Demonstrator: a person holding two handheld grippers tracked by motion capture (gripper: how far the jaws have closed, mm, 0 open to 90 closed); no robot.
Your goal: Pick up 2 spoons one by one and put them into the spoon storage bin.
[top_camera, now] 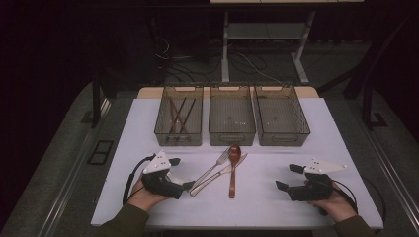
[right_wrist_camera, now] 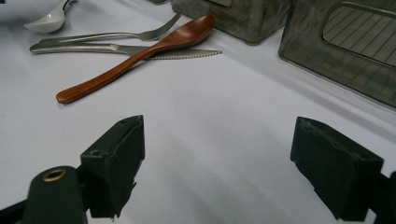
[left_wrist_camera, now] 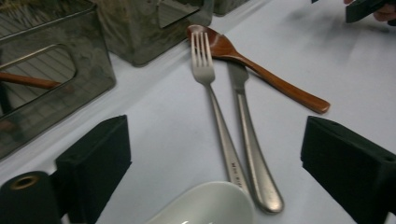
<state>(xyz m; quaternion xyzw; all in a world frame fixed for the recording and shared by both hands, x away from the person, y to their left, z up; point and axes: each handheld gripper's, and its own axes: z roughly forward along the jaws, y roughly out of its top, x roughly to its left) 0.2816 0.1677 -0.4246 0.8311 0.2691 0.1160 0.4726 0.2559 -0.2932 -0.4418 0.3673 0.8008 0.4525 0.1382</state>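
The bench (top_camera: 276, 207) carries three bins (top_camera: 231, 115) along its far edge; the high view shows sticks in the left one. Left gripper (top_camera: 184, 174), jaws wide, straddles a white spoon (left_wrist_camera: 205, 205) near the front-left edge, seen in the left gripper view. Right gripper (top_camera: 289, 177) gapes empty near the front-right corner

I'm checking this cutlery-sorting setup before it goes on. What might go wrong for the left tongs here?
The white spoon lies between the open left tongs, right against the fork and knife handles, so a grasp may catch or nudge those too. The wooden spoon lies across the knife, so shifting the knife may drag it along.
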